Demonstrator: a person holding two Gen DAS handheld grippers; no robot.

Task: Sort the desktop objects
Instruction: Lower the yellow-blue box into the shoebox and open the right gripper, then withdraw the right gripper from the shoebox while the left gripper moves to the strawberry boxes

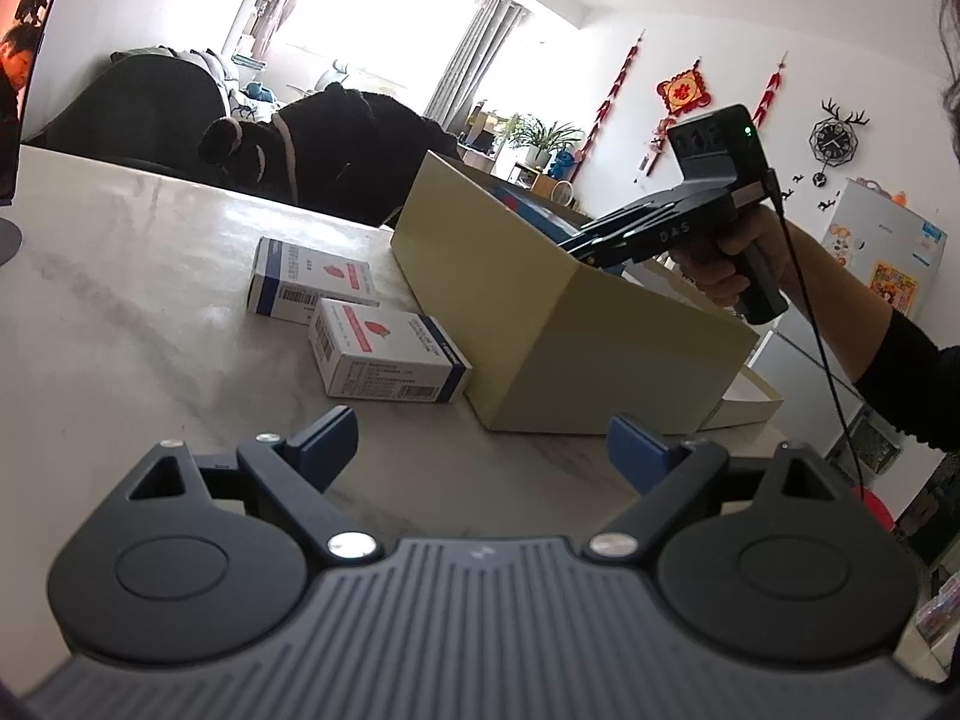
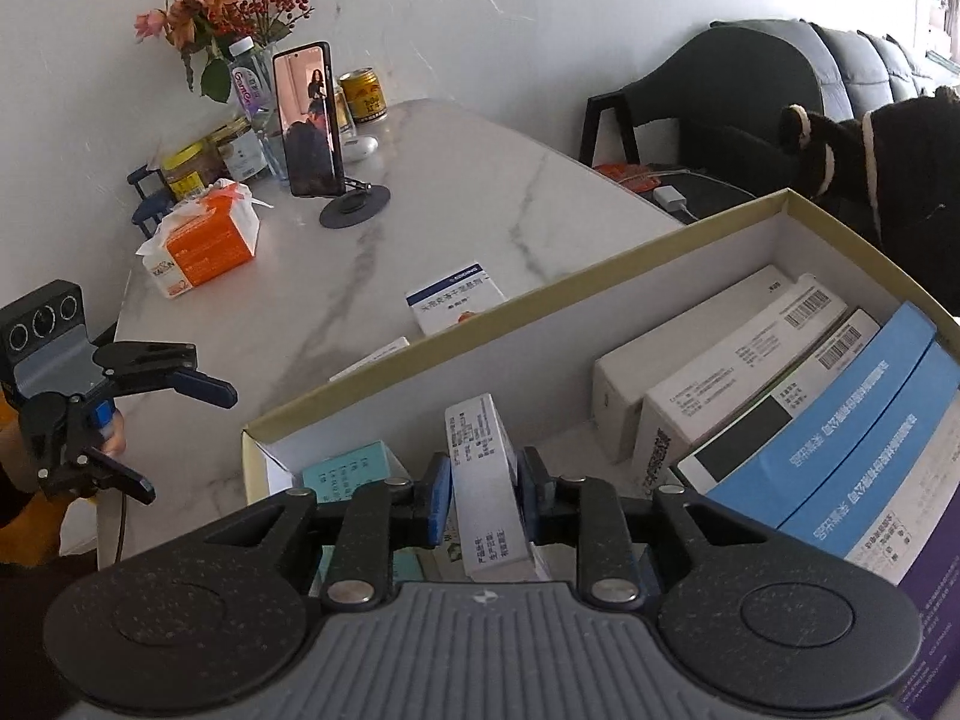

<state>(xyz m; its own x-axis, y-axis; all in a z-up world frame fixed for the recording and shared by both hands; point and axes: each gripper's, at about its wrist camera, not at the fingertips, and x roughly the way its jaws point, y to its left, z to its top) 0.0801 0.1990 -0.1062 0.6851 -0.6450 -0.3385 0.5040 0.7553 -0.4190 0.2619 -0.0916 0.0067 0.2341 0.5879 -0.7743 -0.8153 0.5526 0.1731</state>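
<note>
Hidden or unclear: the right gripper's [image 2: 483, 495] fingertips drop behind the near wall of the cream cardboard box [image 1: 558, 324] in the left wrist view; small print on all cartons is unreadable; one medicine box on the table is cut by the cardboard box's rim in the right wrist view.

Right hand [image 1: 729, 264]: wrapped round the pistol handle, black sleeve behind it, gripper angled steeply down into the cardboard box.

Right gripper: jaws nearly together, blue pads either side of a narrow white medicine carton [image 2: 489, 480] standing on edge inside the cardboard box; whether the pads press it or stand just clear cannot be told. A teal carton [image 2: 348, 468] lies just left of it; white and blue-banded cartons [image 2: 780, 372] lean in a row along the right side.

Left gripper [image 1: 483, 450]: held low and nearly level above the marble table [image 1: 150, 300], jaws wide apart, nothing between them.

On the table, left of the cardboard box: two white medicine boxes [image 1: 387, 354] with blue ends, side by side, the nearer one just beside the box wall.

Farther off: phone on a stand [image 2: 309, 120], tissue pack [image 2: 201, 240].
</note>
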